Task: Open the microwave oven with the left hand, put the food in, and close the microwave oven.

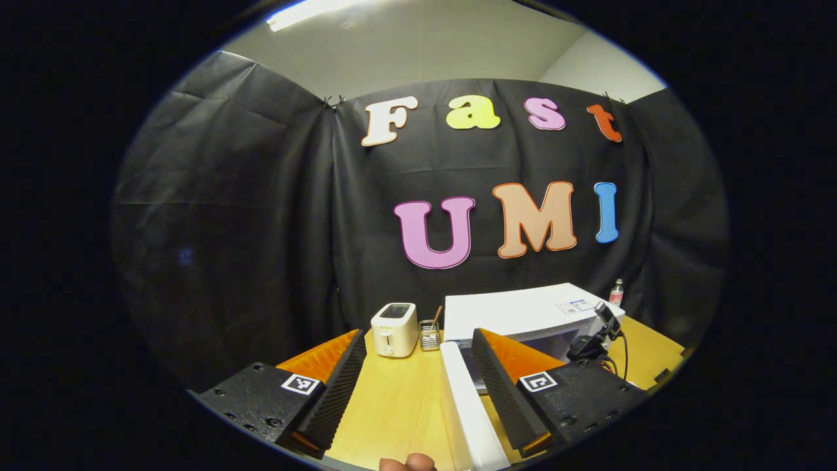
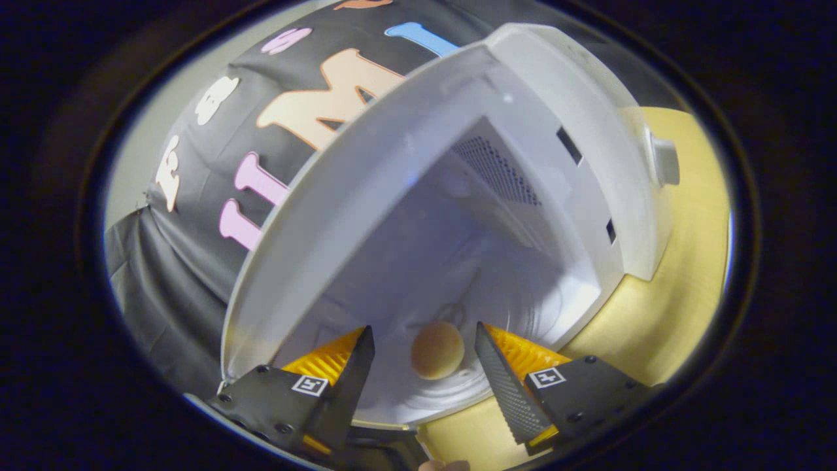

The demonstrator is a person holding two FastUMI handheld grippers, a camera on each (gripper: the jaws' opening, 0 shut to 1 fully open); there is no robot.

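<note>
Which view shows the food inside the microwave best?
Right gripper view: the round food sits on the microwave floor, between the open right gripper. Left gripper view gives the microwave's outside; its cavity is hidden.

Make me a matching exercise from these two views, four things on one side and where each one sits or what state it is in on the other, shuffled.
Things:
1. round tan food ball
2. white two-slot toaster
3. white microwave door
4. small clear bottle with a red cap

Places or states:
A. swung open
B. behind the white microwave oven
C. on the microwave's floor, between the open fingers of the right gripper
D. left of the microwave, on the wooden table

Pairs: 1-C, 2-D, 3-A, 4-B
</note>
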